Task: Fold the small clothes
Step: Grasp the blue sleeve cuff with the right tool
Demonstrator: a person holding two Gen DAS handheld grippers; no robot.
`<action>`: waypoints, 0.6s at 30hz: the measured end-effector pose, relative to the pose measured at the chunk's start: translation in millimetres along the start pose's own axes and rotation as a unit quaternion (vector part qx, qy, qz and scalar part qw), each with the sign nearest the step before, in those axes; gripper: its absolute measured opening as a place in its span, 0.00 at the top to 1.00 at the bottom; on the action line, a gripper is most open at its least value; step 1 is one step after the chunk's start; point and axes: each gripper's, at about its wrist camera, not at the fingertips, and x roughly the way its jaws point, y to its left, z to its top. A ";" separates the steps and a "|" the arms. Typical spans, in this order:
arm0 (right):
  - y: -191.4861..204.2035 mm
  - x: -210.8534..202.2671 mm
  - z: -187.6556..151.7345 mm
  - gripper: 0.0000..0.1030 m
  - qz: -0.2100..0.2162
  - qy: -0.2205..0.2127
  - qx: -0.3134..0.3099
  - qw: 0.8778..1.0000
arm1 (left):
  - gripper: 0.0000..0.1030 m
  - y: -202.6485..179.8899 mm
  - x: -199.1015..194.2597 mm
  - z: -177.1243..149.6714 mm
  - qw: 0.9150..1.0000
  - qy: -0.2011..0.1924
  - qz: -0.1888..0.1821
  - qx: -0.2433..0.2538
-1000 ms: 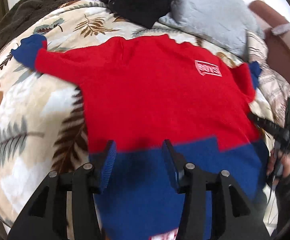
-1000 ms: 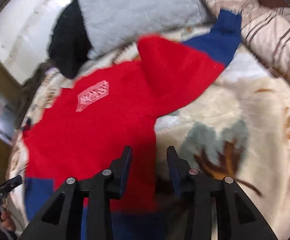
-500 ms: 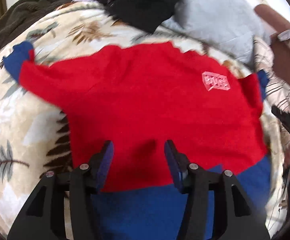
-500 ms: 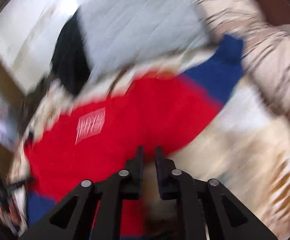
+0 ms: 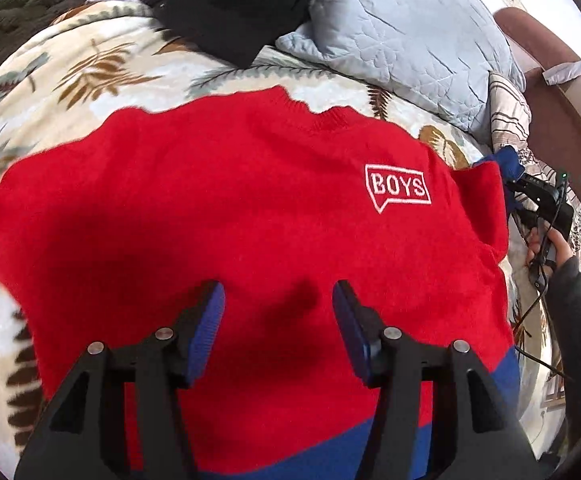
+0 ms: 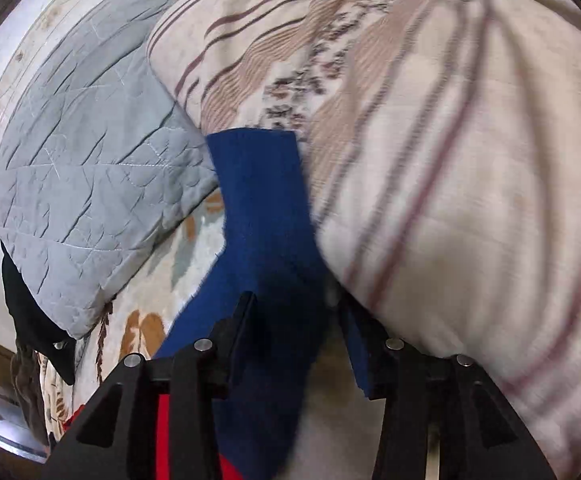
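Left wrist: red sweater [image 5: 250, 208] w/ white "BOYS" patch [image 5: 397, 188].

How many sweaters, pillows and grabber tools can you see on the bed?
Sweaters: 1, the red and blue sweater
Pillows: 2, the grey pillow and the striped pillow
Grabber tools: 2, the left gripper and the right gripper
Total: 5

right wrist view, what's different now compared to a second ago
The right gripper has swung from the red body of the sweater out to its blue cuff, which now lies between the jaws; they are opening, with no grip visible. The left gripper slid up from the blue hem band onto the red chest, jaws apart and empty. The sweater stays spread flat on the leaf-print blanket.
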 end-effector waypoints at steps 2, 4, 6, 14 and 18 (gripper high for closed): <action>11.2 -6.1 0.7 0.92 0.021 -0.007 -0.018 1.000 | 0.47 -1.7 -1.2 8.5 1.000 -0.005 -0.001 0.001; 15.9 -33.1 7.3 0.92 0.021 -0.055 -0.035 0.998 | 0.47 1.6 -6.9 13.6 1.000 -0.019 -0.005 -0.005; 7.9 -68.4 15.0 0.92 0.014 -0.111 -0.038 0.993 | 0.46 7.9 -10.5 14.0 0.999 -0.034 -0.009 -0.014; -53.3 -98.6 18.4 0.81 -0.008 -0.110 0.026 0.994 | 0.44 29.1 7.9 4.4 0.998 -0.038 -0.009 -0.053; -51.5 -100.8 21.2 0.70 -0.026 -0.125 0.045 0.991 | 0.42 28.9 7.0 7.9 0.997 -0.037 -0.024 -0.060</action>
